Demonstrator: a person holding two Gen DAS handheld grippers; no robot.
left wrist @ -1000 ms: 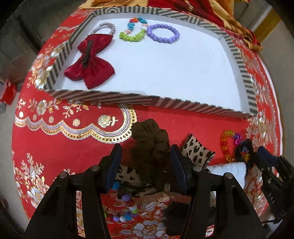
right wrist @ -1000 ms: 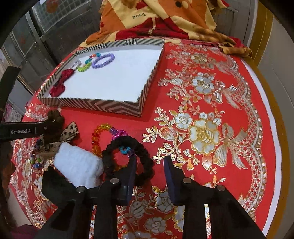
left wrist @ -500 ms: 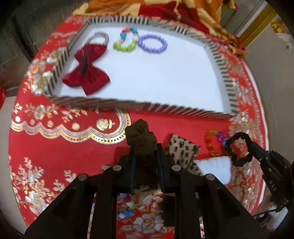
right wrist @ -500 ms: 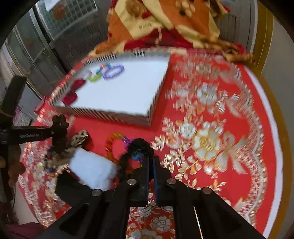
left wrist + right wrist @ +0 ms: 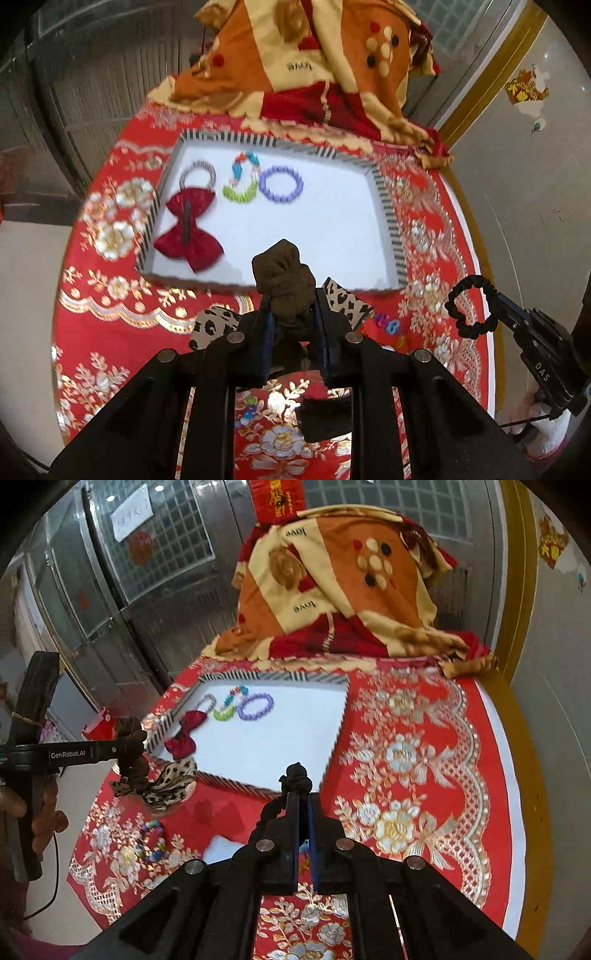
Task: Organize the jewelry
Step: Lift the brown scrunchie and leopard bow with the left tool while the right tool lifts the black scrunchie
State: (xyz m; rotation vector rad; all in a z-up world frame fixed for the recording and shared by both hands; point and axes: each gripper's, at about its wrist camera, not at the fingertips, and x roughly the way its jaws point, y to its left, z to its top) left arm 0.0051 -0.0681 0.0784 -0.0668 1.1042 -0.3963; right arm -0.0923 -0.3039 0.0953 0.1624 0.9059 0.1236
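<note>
My left gripper is shut on a brown scrunchie and holds it in the air before the near rim of the striped tray. My right gripper is shut on a black scrunchie, also off the cloth. In the left wrist view the black scrunchie hangs as a ring from the right gripper. In the tray lie a red bow, a silver bracelet, a multicolour bead bracelet and a purple bead bracelet.
A leopard-print hair piece sits just under the brown scrunchie; whether it hangs from it I cannot tell. A colourful bead bracelet and a white fluffy piece lie on the red embroidered cloth. An orange blanket pile rises behind the tray.
Both grippers went from open around their scrunchies to shut on them. Both then rose from the cloth, carrying the brown and the black scrunchie up.
</note>
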